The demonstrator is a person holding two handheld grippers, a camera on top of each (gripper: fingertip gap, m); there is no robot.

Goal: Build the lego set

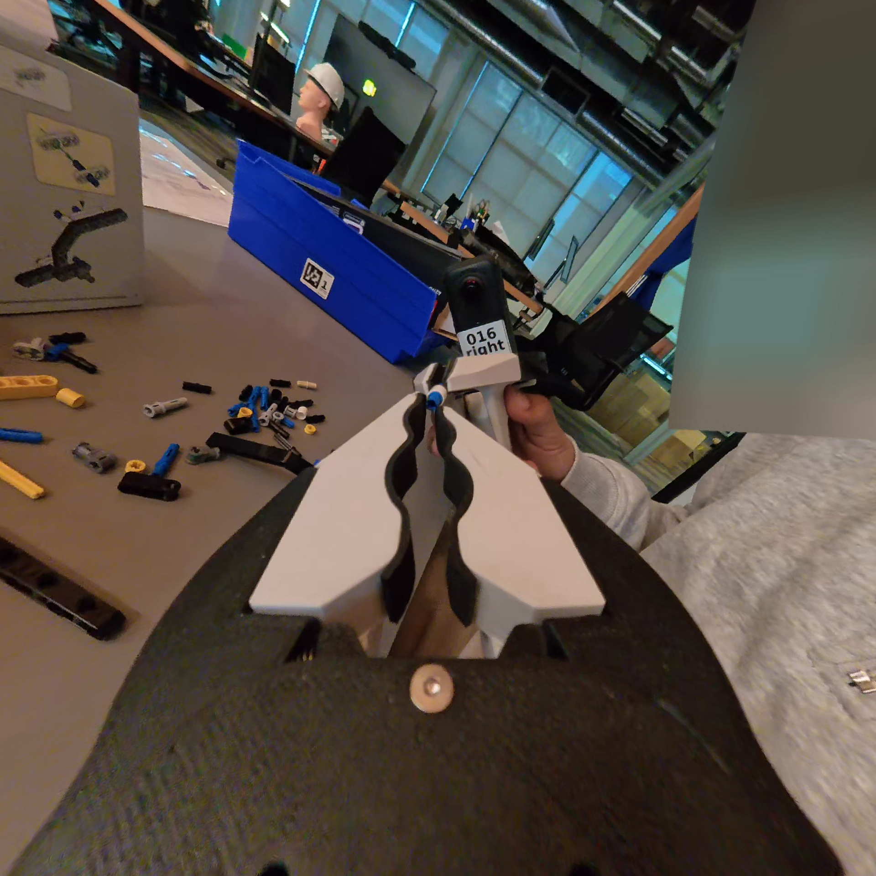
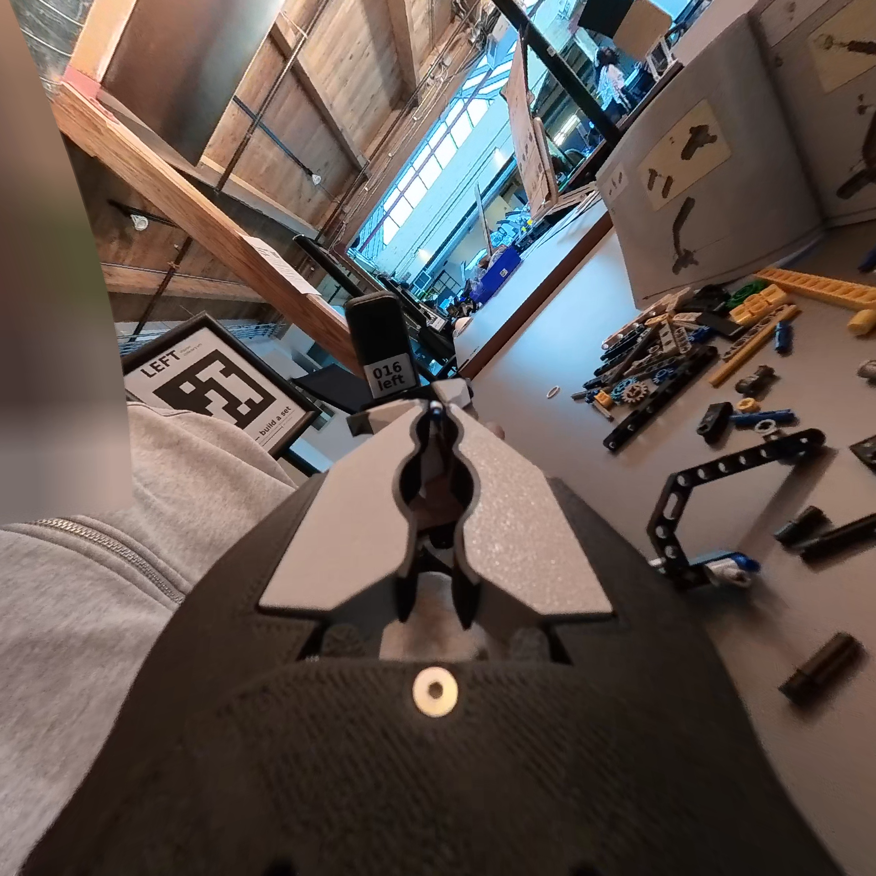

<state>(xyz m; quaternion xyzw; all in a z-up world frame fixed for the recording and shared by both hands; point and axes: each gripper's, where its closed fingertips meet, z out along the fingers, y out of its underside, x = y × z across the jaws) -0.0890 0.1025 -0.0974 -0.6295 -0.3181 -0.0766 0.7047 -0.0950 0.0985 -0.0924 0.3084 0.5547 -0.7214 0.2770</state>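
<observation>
Two tools meeting tip to tip, left tool [image 1: 429, 403] and right tool [image 2: 436, 411] both pinching one blue-and-white pin [image 1: 435, 396]

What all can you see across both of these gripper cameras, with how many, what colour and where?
Small blue-and-white lego pin: one, pinched at both grippers' tips, held in the air.
Loose lego pins and connectors: many, blue, black, grey and yellow, scattered on the grey table.
Black bent lego beam assembly: one, lying on the table at the right of the right wrist view.
Pile of lego beams and gears: one, black, yellow and blue, beside the instruction booklet.
Open instruction booklet: one, grey-white, standing on the table.
Blue plastic bin: one, on the table's far side.
Left gripper: grey fingers, shut on the pin.
Right gripper: grey fingers, shut on the pin.
Hand: one, gripping the right gripper's handle.
</observation>
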